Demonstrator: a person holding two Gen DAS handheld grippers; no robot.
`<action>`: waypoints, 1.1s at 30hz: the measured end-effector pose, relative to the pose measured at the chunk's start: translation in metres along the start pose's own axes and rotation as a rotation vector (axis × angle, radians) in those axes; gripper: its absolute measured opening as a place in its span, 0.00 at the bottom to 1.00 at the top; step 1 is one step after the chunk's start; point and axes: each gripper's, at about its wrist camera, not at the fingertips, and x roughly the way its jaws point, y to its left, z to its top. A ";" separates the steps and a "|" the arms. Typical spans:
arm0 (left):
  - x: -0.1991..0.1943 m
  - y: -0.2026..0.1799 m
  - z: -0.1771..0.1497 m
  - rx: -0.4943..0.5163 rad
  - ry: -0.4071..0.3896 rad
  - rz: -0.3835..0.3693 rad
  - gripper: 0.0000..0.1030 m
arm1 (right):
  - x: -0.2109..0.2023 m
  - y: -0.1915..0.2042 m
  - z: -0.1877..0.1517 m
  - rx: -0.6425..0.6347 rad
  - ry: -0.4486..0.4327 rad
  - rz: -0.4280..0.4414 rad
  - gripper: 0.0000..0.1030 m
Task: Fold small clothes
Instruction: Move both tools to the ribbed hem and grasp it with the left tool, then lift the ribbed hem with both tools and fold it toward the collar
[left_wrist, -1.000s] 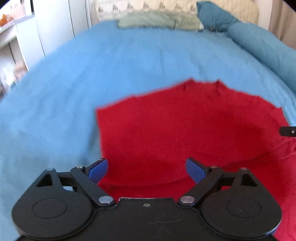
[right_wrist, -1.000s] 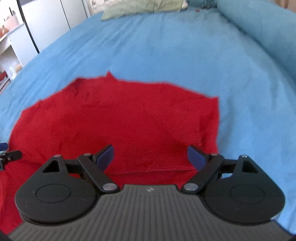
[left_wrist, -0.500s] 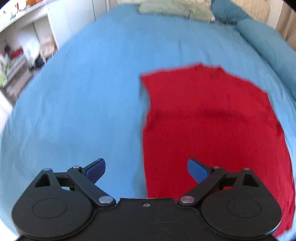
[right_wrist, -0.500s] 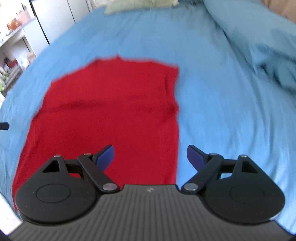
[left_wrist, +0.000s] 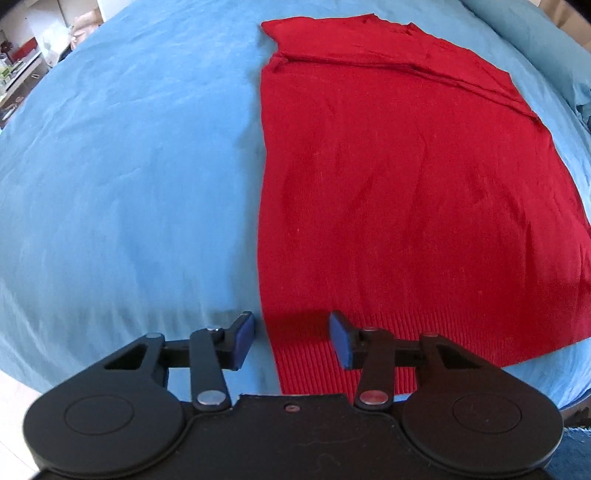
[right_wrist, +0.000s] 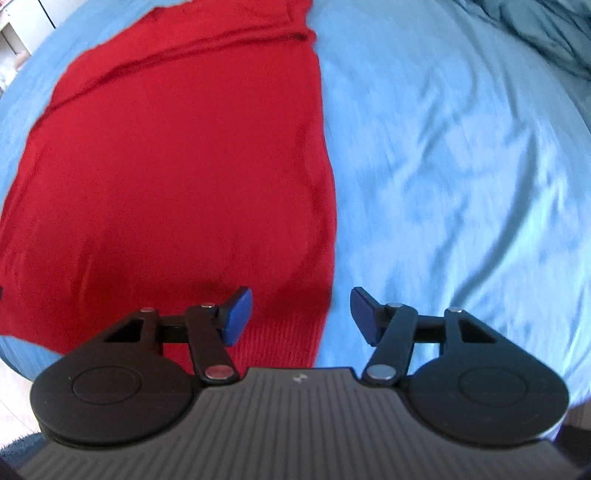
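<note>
Both claws, left claw (left_wrist: 291, 338) and right claw (right_wrist: 301, 315), are closing, unpinched, astride the red top's (left_wrist: 406, 184) hem corners; they should pinch evenly.

The red garment (right_wrist: 177, 177) runs off the right wrist view's left edge, and the blue bedcover (right_wrist: 461, 166) there is motion-blurred.

We find no legible text, label, brand name or number in either wrist view. The only sign we note is a small pale zigzag emblem (right_wrist: 297, 378) stamped at the top centre of the ribbed grey housing (right_wrist: 295, 424) of the right gripper; we cannot read it as a letter or a brand.
</note>
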 end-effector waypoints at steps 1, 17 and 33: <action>0.001 -0.002 0.001 -0.004 0.001 0.001 0.47 | 0.001 0.001 -0.005 0.002 0.013 0.000 0.66; 0.015 -0.001 0.003 0.020 0.085 -0.038 0.06 | 0.002 0.013 -0.021 -0.002 0.082 0.037 0.22; -0.093 0.016 0.102 -0.129 -0.085 -0.053 0.04 | -0.113 0.003 0.073 0.179 -0.104 0.203 0.21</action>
